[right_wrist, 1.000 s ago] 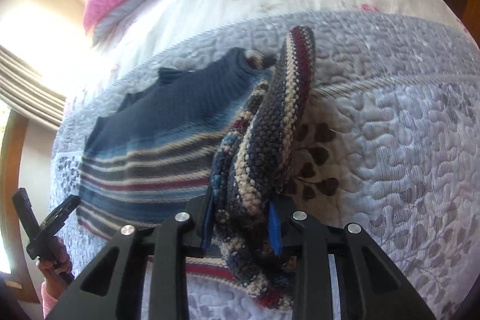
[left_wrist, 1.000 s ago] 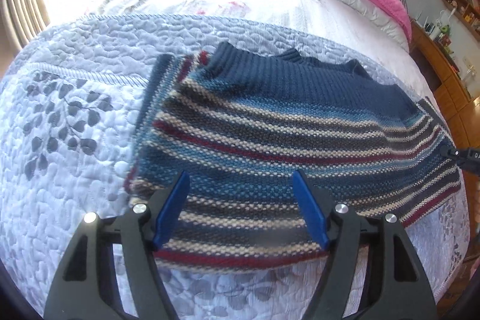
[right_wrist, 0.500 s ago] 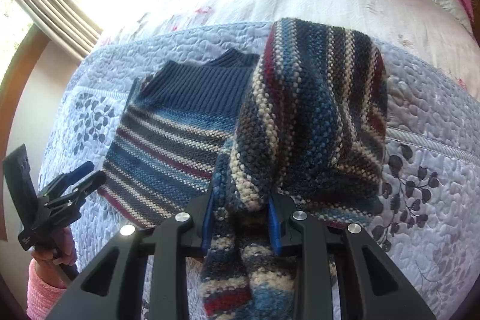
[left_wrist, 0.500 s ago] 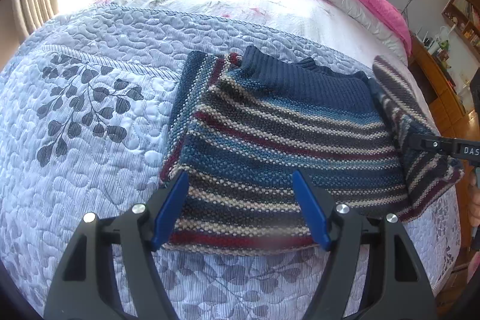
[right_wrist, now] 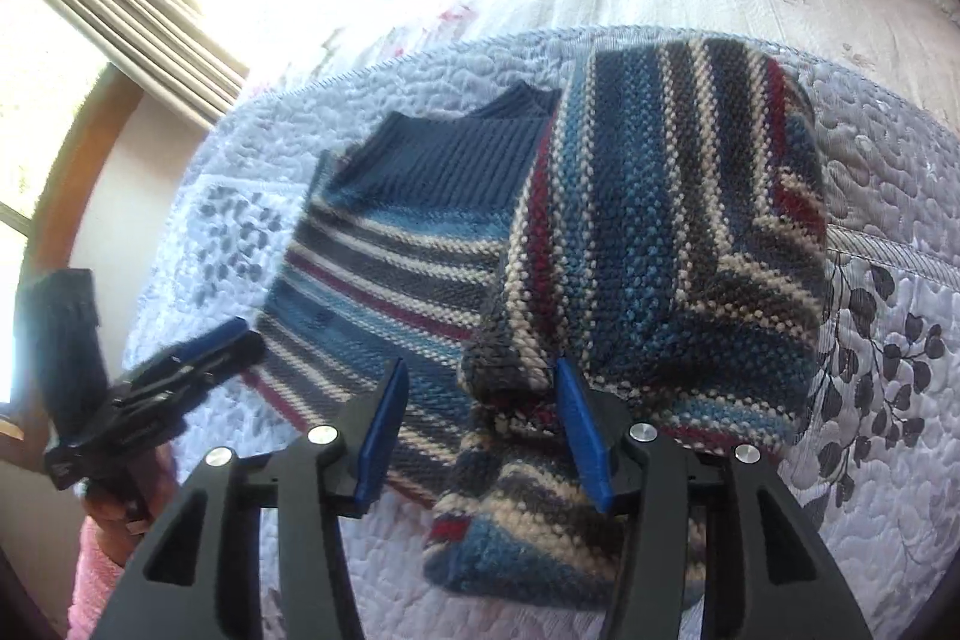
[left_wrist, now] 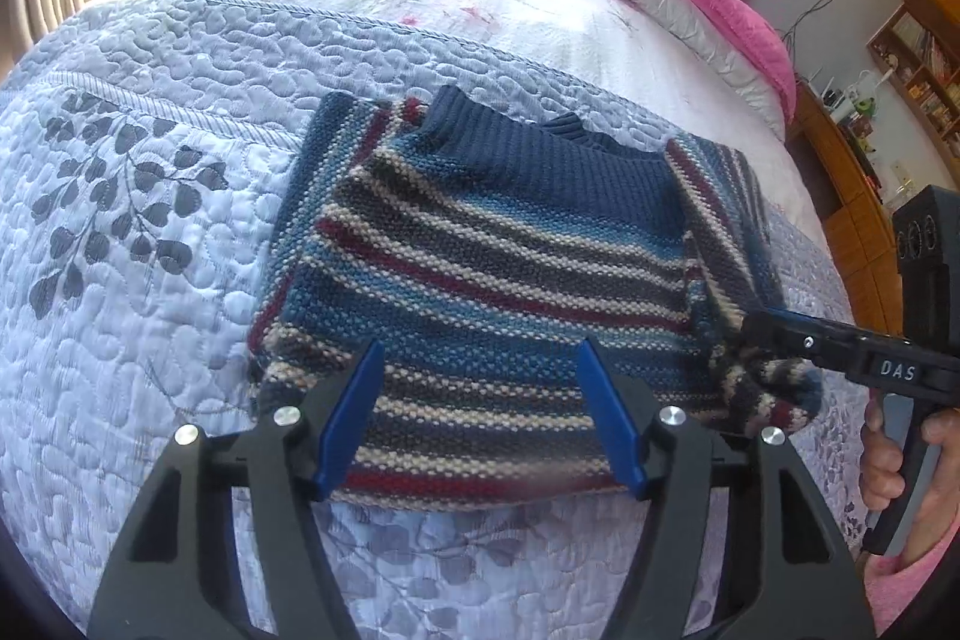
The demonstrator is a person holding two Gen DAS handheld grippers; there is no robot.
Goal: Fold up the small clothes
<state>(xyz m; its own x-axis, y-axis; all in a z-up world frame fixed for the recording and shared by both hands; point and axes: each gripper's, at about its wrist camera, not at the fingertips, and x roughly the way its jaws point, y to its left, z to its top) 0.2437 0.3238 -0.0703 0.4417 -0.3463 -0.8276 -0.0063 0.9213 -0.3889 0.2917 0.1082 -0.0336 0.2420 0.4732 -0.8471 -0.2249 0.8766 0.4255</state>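
**Both tongs apart, sleeves folded in**

Left tongs [left_wrist: 480, 409] gape over the sweater [left_wrist: 480, 274] hem, gripping nothing. Right tongs [right_wrist: 477, 433] also spread, sleeve [right_wrist: 660, 244] bunched against one finger, seemingly let go. Sweater lies flat on the quilt [left_wrist: 150, 232]. Both sleeves look folded inward; body fold remains. Sleeve cuffs hidden, lower hem blocked by the tongs.

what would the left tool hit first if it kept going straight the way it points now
Most likely the striped knitted sweater lying on the quilted lavender bedspread: its hem sits straight ahead of the open left tool. How near it is cannot be judged from this fisheye view.
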